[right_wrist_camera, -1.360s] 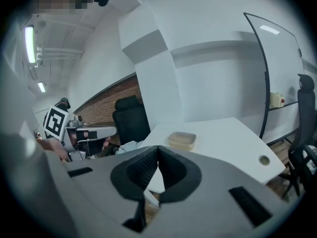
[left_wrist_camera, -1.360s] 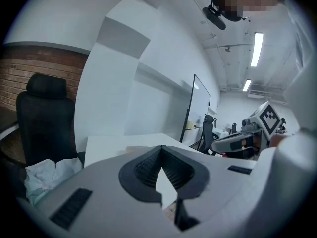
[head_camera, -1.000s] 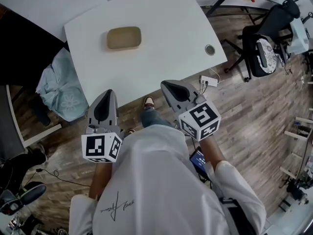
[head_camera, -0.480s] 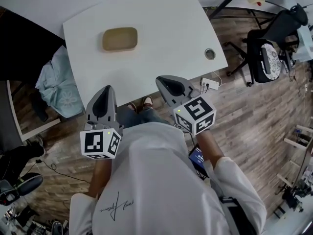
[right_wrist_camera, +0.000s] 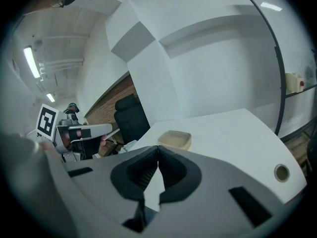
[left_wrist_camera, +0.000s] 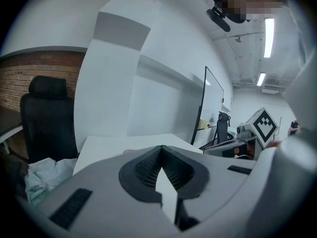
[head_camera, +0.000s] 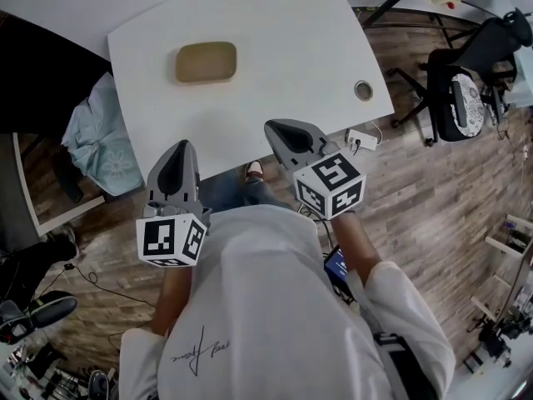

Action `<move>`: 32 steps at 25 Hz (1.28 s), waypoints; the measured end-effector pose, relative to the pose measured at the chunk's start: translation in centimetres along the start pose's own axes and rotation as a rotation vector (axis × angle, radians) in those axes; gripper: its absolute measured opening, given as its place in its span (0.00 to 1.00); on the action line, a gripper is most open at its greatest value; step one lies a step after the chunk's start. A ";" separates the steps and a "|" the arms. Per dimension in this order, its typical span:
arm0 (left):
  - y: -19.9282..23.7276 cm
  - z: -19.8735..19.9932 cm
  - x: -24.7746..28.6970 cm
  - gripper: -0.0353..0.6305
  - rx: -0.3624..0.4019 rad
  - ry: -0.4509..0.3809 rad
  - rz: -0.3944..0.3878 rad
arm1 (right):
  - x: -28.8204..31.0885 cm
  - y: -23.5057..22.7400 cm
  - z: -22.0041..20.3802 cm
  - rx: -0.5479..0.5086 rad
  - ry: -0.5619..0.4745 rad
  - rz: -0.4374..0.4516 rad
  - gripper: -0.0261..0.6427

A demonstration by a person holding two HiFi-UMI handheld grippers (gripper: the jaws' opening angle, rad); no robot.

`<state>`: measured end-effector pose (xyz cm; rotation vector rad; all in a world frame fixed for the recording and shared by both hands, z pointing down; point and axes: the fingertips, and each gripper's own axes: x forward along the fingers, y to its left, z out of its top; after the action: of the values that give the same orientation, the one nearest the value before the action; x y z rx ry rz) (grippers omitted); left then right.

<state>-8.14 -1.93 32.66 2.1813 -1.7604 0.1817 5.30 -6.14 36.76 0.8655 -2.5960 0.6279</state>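
— Where's the dish?
— The tan dish (head_camera: 206, 62) sits on the tabletop (head_camera: 291, 48), well apart from the left claw (left_wrist_camera: 161, 150) and right claw (right_wrist_camera: 158, 150), both clenched on nothing.
— How would it handle?
— Probably light and stiff; I'd pinch a long rim.

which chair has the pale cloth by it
The black chair left of the table: the cloth lies beside it. The right chair has none.
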 end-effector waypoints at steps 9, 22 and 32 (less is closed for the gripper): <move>1.3 -0.2 1.4 0.06 -0.021 0.016 0.000 | 2.7 -1.3 -0.4 0.028 0.020 -0.021 0.06; 3.1 -1.3 3.3 0.06 -0.034 0.075 -0.015 | 7.6 -3.1 -1.8 0.175 0.032 -0.004 0.06; 4.0 -1.8 5.0 0.06 -0.012 0.108 -0.039 | 9.9 -5.6 -3.1 0.324 0.030 -0.021 0.06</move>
<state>-10.71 -6.65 36.52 2.1534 -1.6556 0.2735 1.82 -13.39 45.39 0.9668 -2.4925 1.0669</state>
